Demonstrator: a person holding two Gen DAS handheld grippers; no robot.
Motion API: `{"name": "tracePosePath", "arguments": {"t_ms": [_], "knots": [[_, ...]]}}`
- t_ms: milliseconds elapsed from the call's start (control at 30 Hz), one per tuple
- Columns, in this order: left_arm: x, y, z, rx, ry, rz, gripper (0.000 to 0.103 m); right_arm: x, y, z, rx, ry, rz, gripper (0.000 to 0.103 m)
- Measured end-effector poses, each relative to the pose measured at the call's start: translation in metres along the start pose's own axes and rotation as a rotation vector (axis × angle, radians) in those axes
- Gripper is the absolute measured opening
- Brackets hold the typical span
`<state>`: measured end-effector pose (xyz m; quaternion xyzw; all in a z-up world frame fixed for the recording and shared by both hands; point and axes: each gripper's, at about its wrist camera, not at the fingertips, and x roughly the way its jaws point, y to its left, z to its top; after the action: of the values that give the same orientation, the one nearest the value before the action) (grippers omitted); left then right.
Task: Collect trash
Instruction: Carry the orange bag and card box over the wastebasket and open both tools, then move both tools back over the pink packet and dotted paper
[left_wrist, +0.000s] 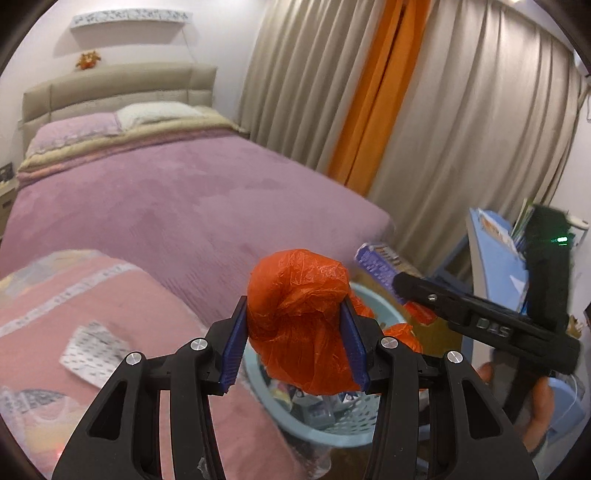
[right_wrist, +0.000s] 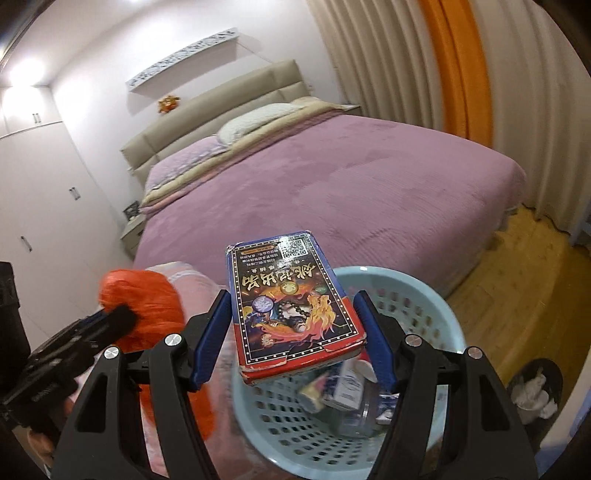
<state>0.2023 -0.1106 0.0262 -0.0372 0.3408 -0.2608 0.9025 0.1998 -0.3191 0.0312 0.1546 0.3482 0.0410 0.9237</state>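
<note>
A crumpled orange plastic bag (left_wrist: 299, 321) is sitting pinched between the blue pads (left_wrist: 233, 347) of the left gripper (left_wrist: 295, 347), bulging out above and below them. It is hanging over the near edge of a pale blue laundry-style basket (left_wrist: 364, 432), which is standing on the wooden floor (right_wrist: 517, 280) just beside the foot of the bed (left_wrist: 192, 199). More orange plastic (left_wrist: 402, 334) is lying inside the basket behind the held bag.

Over on the other side, the right gripper (right_wrist: 295, 332) is holding a flat printed box (right_wrist: 291, 306) with a dark blue face, red trim and a QR code, its long edges sitting between the two blue pads (right_wrist: 208, 339); the left pad is pressing on the box edge, while at the right pad I cannot tell whether it is touching. The box is hovering above the basket's open top, tilted with its far end higher. Underneath it, small cartons and a clear jar (right_wrist: 360, 417) are lying in the basket.

From the left wrist view, the right gripper is reaching in from the right, above the basket.

A pink folded blanket (left_wrist: 74, 317) is lying near the bed's corner with a blister pack (left_wrist: 96, 350) on top. Beige curtains (left_wrist: 461, 122) with an orange strip (left_wrist: 376, 99) are hanging behind the bed.
</note>
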Motion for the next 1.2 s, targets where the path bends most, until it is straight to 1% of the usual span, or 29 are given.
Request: {"name": "tracePosePath", "arguments": {"t_ms": [100,167,267,333,467,600,633,700,767,967,1100,1200], "knots": [[0.031,-0.006,-0.006,0.009,0.056,0.012,0.045,0.003,-0.008,-0.003,0.000,-0.001,-0.041,0.064],[0.042,-0.010,-0.011,0.017,0.078,0.013,0.045,0.006,-0.011,-0.005,0.010,0.004,-0.060,0.064],[0.061,-0.015,-0.016,0.032,0.116,-0.002,0.050,0.013,-0.021,-0.006,0.030,0.022,-0.072,0.064],[0.067,-0.017,-0.020,0.032,0.127,0.004,0.055,0.017,-0.030,-0.008,0.042,0.032,-0.080,0.064],[0.072,-0.013,-0.025,0.025,0.142,0.001,0.059,0.023,-0.038,-0.011,0.054,0.049,-0.088,0.064],[0.066,-0.006,-0.028,0.005,0.131,-0.006,0.071,0.033,-0.040,-0.014,0.056,0.067,-0.108,0.066],[0.065,-0.005,-0.029,0.003,0.125,-0.005,0.072,0.037,-0.042,-0.016,0.062,0.078,-0.122,0.066],[0.063,-0.004,-0.031,-0.004,0.123,-0.009,0.075,0.042,-0.039,-0.018,0.080,0.095,-0.116,0.066],[0.059,0.002,-0.035,-0.024,0.122,-0.012,0.075,0.044,-0.041,-0.020,0.095,0.106,-0.106,0.070],[0.035,0.022,-0.045,-0.069,0.094,-0.004,0.075,0.042,-0.039,-0.025,0.090,0.107,-0.086,0.070],[0.008,0.039,-0.050,-0.104,0.056,0.018,0.075,0.035,-0.022,-0.027,0.043,0.081,-0.071,0.070],[-0.014,0.049,-0.050,-0.122,0.021,0.041,0.075,0.029,-0.002,-0.027,-0.005,0.065,-0.057,0.070]]}}
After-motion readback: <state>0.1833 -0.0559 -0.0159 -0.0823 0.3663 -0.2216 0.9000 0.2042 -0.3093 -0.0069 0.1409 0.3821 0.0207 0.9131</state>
